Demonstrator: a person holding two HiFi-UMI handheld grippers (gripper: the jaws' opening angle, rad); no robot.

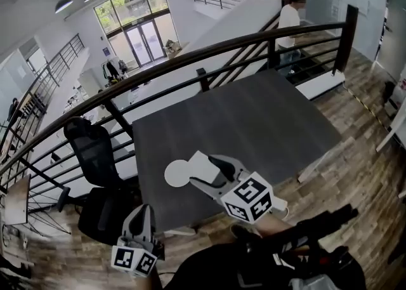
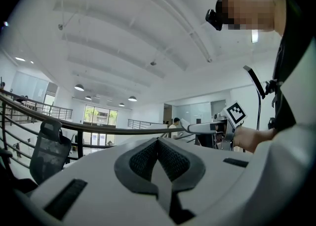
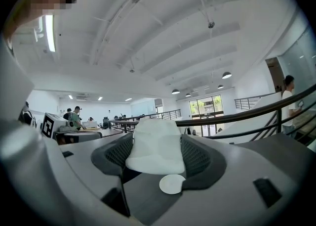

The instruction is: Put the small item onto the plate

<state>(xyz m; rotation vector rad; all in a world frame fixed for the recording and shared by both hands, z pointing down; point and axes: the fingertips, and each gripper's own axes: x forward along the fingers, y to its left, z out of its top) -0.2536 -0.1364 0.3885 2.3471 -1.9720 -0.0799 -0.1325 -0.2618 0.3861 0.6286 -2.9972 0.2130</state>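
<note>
From the head view, the right gripper (image 1: pixel 212 171) reaches out over the near edge of the dark grey desk (image 1: pixel 266 117). Its marker cube (image 1: pixel 248 198) faces the camera and its jaws point away from the person, towards the far left. A small white item (image 1: pixel 198 167) sits at the jaw tips. The round white plate (image 1: pixel 176 173) lies on the desk just left of those tips, its right edge overlapped by the item. The left gripper (image 1: pixel 142 214) hangs low at the left, off the desk's near corner, with its jaws pointing away beside a black office chair (image 1: pixel 95 155).

In the left gripper view, the left gripper (image 2: pixel 158 143) is held about level. Its two dark pads meet in the middle, so the jaws are together with nothing between them. Off to the right of these jaws, a hand (image 2: pixel 249 138) holds the other tool out level.

In the right gripper view, the right gripper (image 3: pixel 157 131) also points nearly level. Its jaws stand wide and clamp the white item (image 3: pixel 155 153), which fills the gap from one meshed pad to the other and sticks out ahead of them. The plate (image 3: pixel 172 184) shows below the jaws, slightly towards the right pad, lying flat on the desk (image 3: pixel 143 203) and apart from the held item.
</note>
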